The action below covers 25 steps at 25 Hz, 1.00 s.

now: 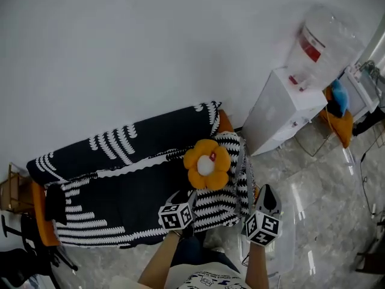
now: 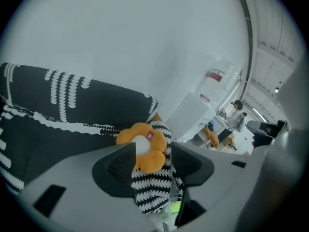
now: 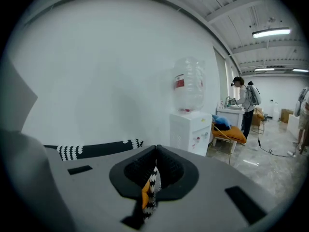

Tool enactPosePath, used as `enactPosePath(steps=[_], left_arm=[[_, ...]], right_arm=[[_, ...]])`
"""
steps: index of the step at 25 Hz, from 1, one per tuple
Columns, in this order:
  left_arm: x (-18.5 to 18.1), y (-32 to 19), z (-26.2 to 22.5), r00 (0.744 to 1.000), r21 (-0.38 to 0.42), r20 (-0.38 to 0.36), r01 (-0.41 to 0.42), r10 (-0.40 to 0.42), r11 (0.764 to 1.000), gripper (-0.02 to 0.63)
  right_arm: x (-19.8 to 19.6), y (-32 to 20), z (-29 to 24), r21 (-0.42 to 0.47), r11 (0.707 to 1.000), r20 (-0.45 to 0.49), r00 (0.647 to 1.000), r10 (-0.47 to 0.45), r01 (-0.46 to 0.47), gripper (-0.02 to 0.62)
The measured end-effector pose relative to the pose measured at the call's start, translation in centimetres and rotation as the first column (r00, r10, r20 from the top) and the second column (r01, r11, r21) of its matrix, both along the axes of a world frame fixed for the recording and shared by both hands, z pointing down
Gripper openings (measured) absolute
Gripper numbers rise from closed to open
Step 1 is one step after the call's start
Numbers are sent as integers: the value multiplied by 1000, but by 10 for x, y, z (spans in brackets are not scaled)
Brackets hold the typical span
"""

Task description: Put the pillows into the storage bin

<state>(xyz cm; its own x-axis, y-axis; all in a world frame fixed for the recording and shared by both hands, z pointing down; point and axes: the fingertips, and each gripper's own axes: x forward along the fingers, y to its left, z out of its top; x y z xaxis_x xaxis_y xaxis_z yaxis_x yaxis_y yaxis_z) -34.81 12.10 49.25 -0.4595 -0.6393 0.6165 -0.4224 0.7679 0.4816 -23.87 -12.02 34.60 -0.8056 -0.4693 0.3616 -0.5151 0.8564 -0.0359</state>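
An orange flower-shaped pillow (image 1: pixel 206 164) with a white centre lies at the right end of a sofa (image 1: pixel 120 191) covered by a black-and-white throw. My left gripper (image 1: pixel 185 198) hovers just in front of the sofa, below the pillow. In the left gripper view its jaws (image 2: pixel 153 151) stand open and empty, with the pillow (image 2: pixel 152 161) showing beyond the gap. My right gripper (image 1: pixel 267 198) is off the sofa's right arm. Its jaws (image 3: pixel 155 149) are shut tip to tip, with only a sliver of orange and striped cloth visible in the slit below. A translucent bin-like shape (image 1: pixel 287 245) sits on the floor by it.
A white water dispenser (image 1: pixel 283 110) with a clear bottle stands right of the sofa against the wall. An orange-seated chair (image 1: pixel 340 122) is beyond it. A person (image 3: pixel 246 103) stands at a far desk. A small wooden stand (image 1: pixel 12 188) and dark items flank the sofa's left end.
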Motion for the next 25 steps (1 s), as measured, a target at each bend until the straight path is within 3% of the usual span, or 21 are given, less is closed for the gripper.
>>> enactPosePath(steps=[11, 25], left_arm=[[-80, 14, 59, 990, 16, -132, 47, -45, 999, 245], [-96, -13, 184, 949, -22, -314, 21, -27, 1000, 261]], right_arm=[[-102, 27, 45, -12, 998, -97, 993, -64, 63, 11], [-150, 23, 151, -65, 992, -221, 968, -116, 104, 11]])
